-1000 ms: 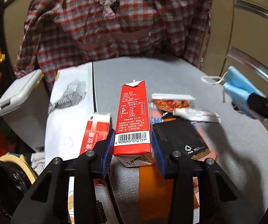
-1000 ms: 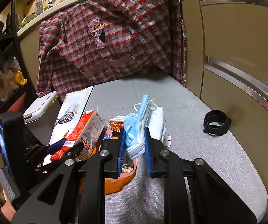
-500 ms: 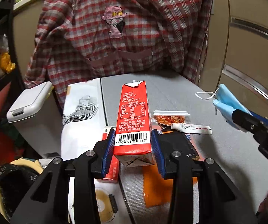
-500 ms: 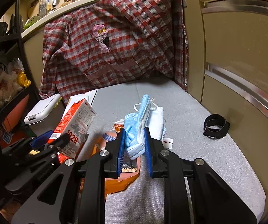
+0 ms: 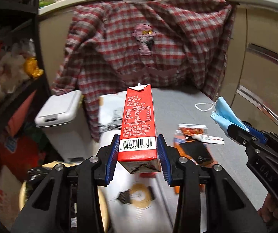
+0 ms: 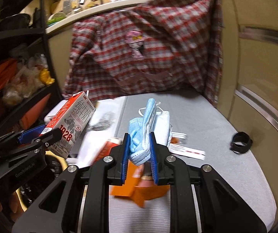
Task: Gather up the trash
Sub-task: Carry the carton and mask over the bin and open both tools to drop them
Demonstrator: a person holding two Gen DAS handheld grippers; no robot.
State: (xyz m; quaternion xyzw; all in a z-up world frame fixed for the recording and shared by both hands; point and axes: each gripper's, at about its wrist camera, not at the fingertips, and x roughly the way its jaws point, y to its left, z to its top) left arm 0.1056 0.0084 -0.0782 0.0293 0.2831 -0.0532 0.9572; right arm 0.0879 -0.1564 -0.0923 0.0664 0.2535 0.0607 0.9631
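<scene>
My left gripper (image 5: 138, 156) is shut on a red milk carton (image 5: 139, 124), lifted clear above the grey table (image 5: 177, 106). The same carton (image 6: 71, 124) and the left gripper (image 6: 39, 136) show at the left of the right wrist view. My right gripper (image 6: 139, 152) is shut on a bundle of blue and white face masks (image 6: 146, 128), held above the table (image 6: 206, 136). The masks (image 5: 225, 114) and the right gripper (image 5: 237, 130) appear at the right edge of the left wrist view. Snack wrappers (image 5: 192, 131) and an orange packet (image 6: 139, 192) lie on the table.
A white lidded bin (image 5: 58, 108) stands left of the table, with a round basket holding a black bag (image 5: 40, 174) below. A plaid shirt (image 5: 148, 44) hangs behind. A white paper bag (image 5: 110, 112), a tape roll (image 5: 140, 198) and a black band (image 6: 240, 141) lie around.
Both grippers have risen with their loads and the views have pulled back. The carton now hangs nearer the table's left edge, and more of the bin and the counter shows.
</scene>
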